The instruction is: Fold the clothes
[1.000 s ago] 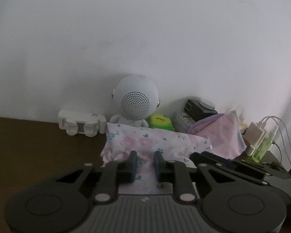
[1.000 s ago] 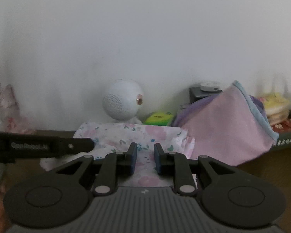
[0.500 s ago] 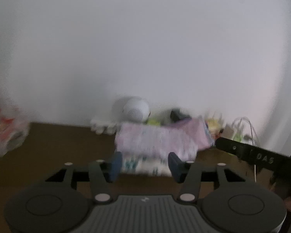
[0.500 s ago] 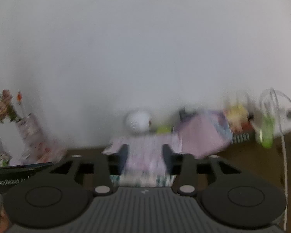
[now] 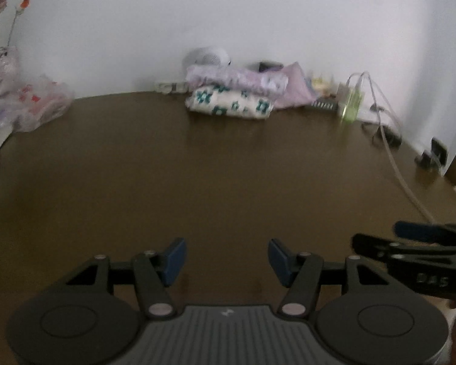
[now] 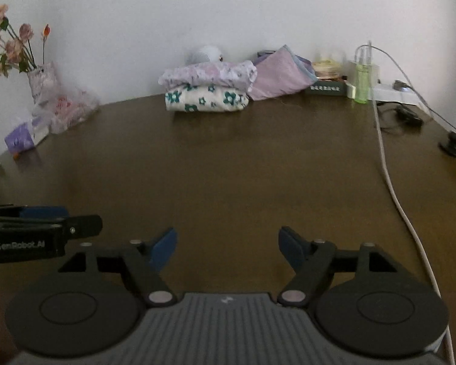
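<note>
We held our left gripper and our right gripper low over the brown table, side by side. Both claws were wide apart, with nothing in them.

The clothes were far off at the back by the wall. The purple flowered cloth lay folded on top of the white cloth with green flowers, in a neat little pile. A pink cloth leaned just beside the pile (we could not tell if it was folded yet).

What could go wrong? If we reached for the pink cloth, a claw might bump the pile and knock the top one off. Then the folds could come undone. The white cable ran along the right side of the table, and our right claw might catch on it. That could pull over the green bottle near the wall.
</note>
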`<act>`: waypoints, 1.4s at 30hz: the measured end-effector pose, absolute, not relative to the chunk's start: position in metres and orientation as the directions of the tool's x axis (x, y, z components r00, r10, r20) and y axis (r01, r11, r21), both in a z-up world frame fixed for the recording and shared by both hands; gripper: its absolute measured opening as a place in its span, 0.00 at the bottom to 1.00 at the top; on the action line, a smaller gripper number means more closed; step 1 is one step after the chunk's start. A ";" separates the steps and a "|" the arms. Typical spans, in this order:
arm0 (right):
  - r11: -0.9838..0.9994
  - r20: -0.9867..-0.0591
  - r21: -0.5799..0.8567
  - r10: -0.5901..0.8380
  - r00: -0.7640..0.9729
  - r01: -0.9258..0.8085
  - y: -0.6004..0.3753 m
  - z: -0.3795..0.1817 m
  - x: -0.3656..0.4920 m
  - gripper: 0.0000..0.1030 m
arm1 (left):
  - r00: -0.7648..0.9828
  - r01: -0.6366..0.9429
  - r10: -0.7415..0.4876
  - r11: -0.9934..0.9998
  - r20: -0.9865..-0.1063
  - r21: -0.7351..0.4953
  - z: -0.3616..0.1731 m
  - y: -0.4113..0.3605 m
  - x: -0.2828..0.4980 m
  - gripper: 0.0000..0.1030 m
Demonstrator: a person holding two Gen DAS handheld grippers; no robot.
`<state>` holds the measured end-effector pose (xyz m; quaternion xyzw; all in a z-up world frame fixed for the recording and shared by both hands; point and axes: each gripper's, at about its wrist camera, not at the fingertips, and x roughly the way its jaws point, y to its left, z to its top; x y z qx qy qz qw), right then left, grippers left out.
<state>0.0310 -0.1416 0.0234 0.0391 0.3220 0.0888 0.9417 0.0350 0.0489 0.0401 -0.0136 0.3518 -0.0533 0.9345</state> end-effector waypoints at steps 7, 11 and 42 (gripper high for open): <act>0.988 -0.587 0.071 0.153 0.795 -0.137 -0.135 0.023 0.002 0.86 | 0.739 0.082 -0.104 0.995 -0.665 -0.063 0.028 0.041 0.009 0.69; 0.990 -0.585 0.054 0.134 0.800 -0.127 -0.136 0.020 -0.003 1.00 | 0.751 0.091 -0.076 0.996 -0.656 -0.011 0.024 0.029 -0.001 0.79; 0.997 -0.640 0.011 0.064 0.766 -0.074 -0.148 0.006 -0.002 0.99 | 0.762 0.001 0.006 1.000 -0.648 0.011 0.019 0.022 -0.005 1.00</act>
